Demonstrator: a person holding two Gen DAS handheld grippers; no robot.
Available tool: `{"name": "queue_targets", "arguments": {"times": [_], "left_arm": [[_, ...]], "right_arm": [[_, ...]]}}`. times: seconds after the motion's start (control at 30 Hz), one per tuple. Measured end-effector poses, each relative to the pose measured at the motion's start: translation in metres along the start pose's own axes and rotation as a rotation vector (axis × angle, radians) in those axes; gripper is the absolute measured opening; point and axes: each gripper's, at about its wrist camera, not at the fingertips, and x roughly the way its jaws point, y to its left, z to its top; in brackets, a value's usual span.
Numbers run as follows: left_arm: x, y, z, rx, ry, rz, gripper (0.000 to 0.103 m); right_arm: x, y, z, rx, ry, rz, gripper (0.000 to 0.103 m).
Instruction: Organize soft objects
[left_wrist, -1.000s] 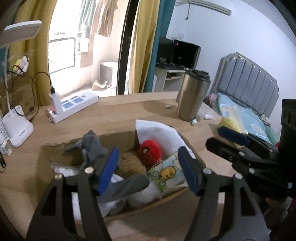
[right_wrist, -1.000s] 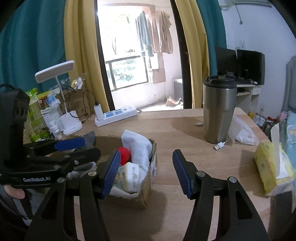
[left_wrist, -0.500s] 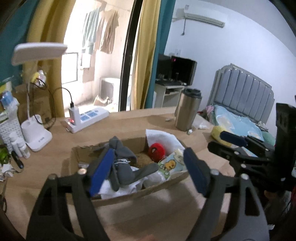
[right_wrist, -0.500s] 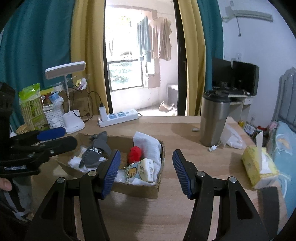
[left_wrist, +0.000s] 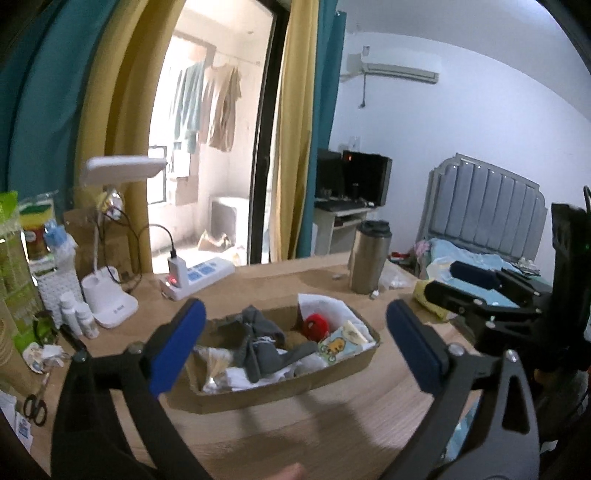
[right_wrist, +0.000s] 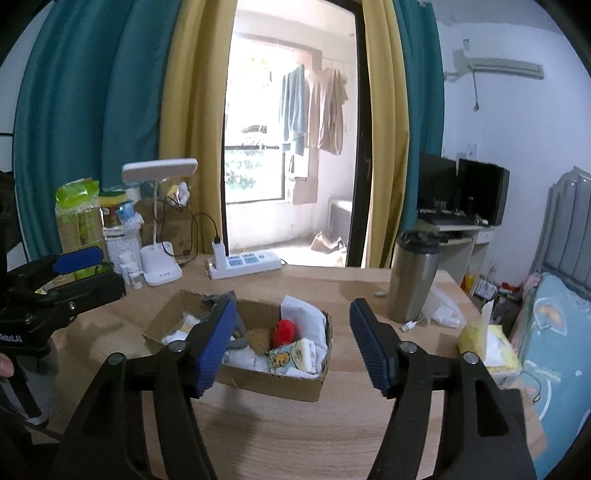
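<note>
A shallow cardboard box (left_wrist: 280, 391) (right_wrist: 273, 384) sits on the wooden table. It holds a grey sock (left_wrist: 262, 347), a red plush ball (left_wrist: 316, 325) (right_wrist: 283, 331), white cloths (right_wrist: 306, 314) and a small yellow cartoon pack (left_wrist: 338, 345) (right_wrist: 284, 356). My left gripper (left_wrist: 295, 343) is open and empty, held back above the box's near side. My right gripper (right_wrist: 291, 343) is open and empty, held back from the box too. Each gripper shows at the edge of the other's view.
A steel tumbler (right_wrist: 415, 277) stands right of the box, with a yellow tissue pack (right_wrist: 487, 343) further right. A white power strip (right_wrist: 243, 263), a desk lamp (right_wrist: 160, 221), bottles and snack packs line the back left. Scissors (left_wrist: 37, 400) lie at the left edge.
Both grippers have pulled back and up from the box, which looks smaller and farther now. Both stay open and empty.
</note>
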Motion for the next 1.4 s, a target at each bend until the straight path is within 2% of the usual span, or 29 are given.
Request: {"name": "queue_targets", "arguments": {"times": [0.1, 0.23, 0.47, 0.77, 1.4], "left_arm": [[-0.010, 0.000, 0.003, 0.010, -0.014, 0.001, 0.100], [-0.024, -0.001, 0.007, 0.017, -0.045, 0.024, 0.100], [-0.048, -0.007, 0.016, 0.006, -0.092, 0.028, 0.100], [-0.074, -0.017, 0.024, 0.012, -0.158, 0.059, 0.100], [-0.077, -0.019, 0.024, 0.004, -0.147, 0.072, 0.100]], "right_arm": [[-0.012, 0.000, 0.005, 0.006, -0.022, -0.014, 0.070], [-0.027, 0.000, 0.011, 0.018, -0.063, -0.030, 0.076], [-0.052, 0.004, 0.020, 0.013, -0.124, -0.039, 0.077], [-0.072, 0.006, 0.023, 0.019, -0.158, -0.047, 0.077], [-0.074, 0.007, 0.025, 0.009, -0.167, -0.041, 0.077]]}}
